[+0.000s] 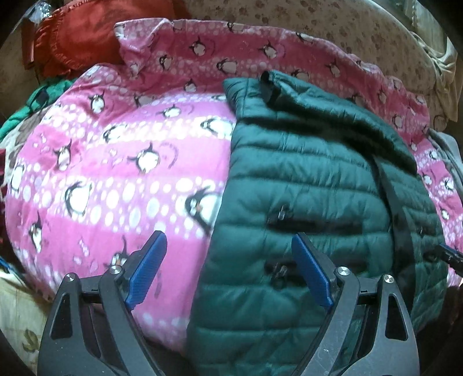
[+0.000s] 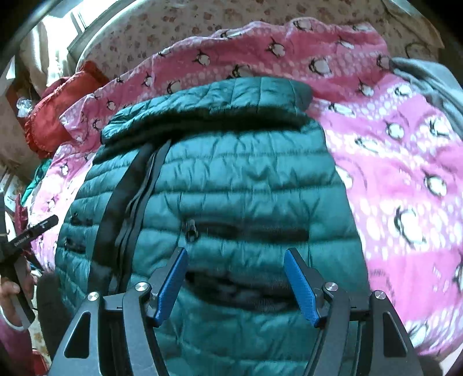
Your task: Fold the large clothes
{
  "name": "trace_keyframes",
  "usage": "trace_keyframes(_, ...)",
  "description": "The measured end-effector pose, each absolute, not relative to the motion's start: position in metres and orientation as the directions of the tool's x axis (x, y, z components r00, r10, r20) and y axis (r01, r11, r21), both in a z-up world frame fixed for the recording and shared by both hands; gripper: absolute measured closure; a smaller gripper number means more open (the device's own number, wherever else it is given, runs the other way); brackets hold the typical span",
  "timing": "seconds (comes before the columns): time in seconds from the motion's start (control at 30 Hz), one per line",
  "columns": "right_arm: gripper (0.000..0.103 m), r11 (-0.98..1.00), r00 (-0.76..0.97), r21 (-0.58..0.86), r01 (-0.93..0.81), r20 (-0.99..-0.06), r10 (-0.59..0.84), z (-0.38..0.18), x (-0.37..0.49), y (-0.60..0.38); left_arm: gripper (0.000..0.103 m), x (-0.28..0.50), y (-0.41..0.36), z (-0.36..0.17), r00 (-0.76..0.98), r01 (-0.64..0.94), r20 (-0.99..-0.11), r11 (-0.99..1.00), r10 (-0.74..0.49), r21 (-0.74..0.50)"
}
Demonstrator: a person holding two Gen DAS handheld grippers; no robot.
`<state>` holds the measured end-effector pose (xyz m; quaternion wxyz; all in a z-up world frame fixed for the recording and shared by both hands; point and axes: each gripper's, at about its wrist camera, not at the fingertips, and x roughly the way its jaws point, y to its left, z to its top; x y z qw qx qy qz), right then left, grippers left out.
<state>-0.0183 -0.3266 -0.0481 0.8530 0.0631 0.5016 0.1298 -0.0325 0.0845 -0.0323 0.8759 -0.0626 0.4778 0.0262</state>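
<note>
A dark green quilted puffer jacket [image 1: 312,179] lies flat on a pink penguin-print blanket [image 1: 110,162], one sleeve folded across its top. In the right wrist view the jacket [image 2: 237,179] fills the middle, its black front zipper [image 2: 136,196] running down the left side. My left gripper [image 1: 230,248] hovers open above the jacket's left edge, one blue pad over the blanket and the other over the jacket. My right gripper [image 2: 235,266] hovers open above the jacket's lower front, by a zipped pocket [image 2: 246,228]. Nothing is between either pair of fingers.
A red cushion [image 1: 84,37] lies at the back left on a beige patterned bedsheet [image 1: 332,26]. Green cloth [image 1: 34,101] is bunched at the left. A grey garment [image 2: 428,81] lies at the blanket's right edge. A hand [image 2: 14,292] holds the other gripper at the left edge of the right wrist view.
</note>
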Motion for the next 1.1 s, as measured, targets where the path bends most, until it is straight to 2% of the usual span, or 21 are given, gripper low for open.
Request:
trace_keyframes(0.37,0.036,0.961,0.422,0.225,-0.161,-0.864,0.273,-0.049,-0.056,-0.347,0.015,-0.063,0.097,-0.046,0.492,-0.109,-0.867,0.982,-0.080,-0.152)
trace_keyframes(0.47,0.028,0.960,0.410,0.237,-0.147,-0.869,0.277,-0.051,-0.064,-0.357,0.015,-0.071,0.108,-0.048,0.476,-0.112,-0.869,0.970,-0.138,-0.216)
trace_keyframes(0.63,0.027,0.963,0.394,0.232,-0.135,-0.880,0.267,-0.053,-0.074,-0.370,0.015,-0.084,0.132,-0.056,0.443,-0.164,-0.874,0.940,-0.201,-0.299)
trace_keyframes(0.83,0.027,0.971,0.382,0.219,-0.092,-0.893,0.238,-0.057,-0.082,-0.390,0.015,-0.093,0.132,-0.077,0.374,-0.137,-0.881,0.922,-0.290,-0.362)
trace_keyframes(1.0,0.027,0.974,0.372,0.220,-0.043,-0.902,0.220,-0.065,-0.084,-0.404,0.015,-0.093,0.119,-0.091,0.339,-0.112,-0.887,0.923,-0.312,-0.368)
trace_keyframes(1.1,0.027,0.964,0.370,0.266,-0.028,-0.893,0.257,-0.069,-0.083,-0.410,0.015,-0.092,0.108,-0.093,0.325,-0.075,-0.893,0.933,-0.310,-0.351)
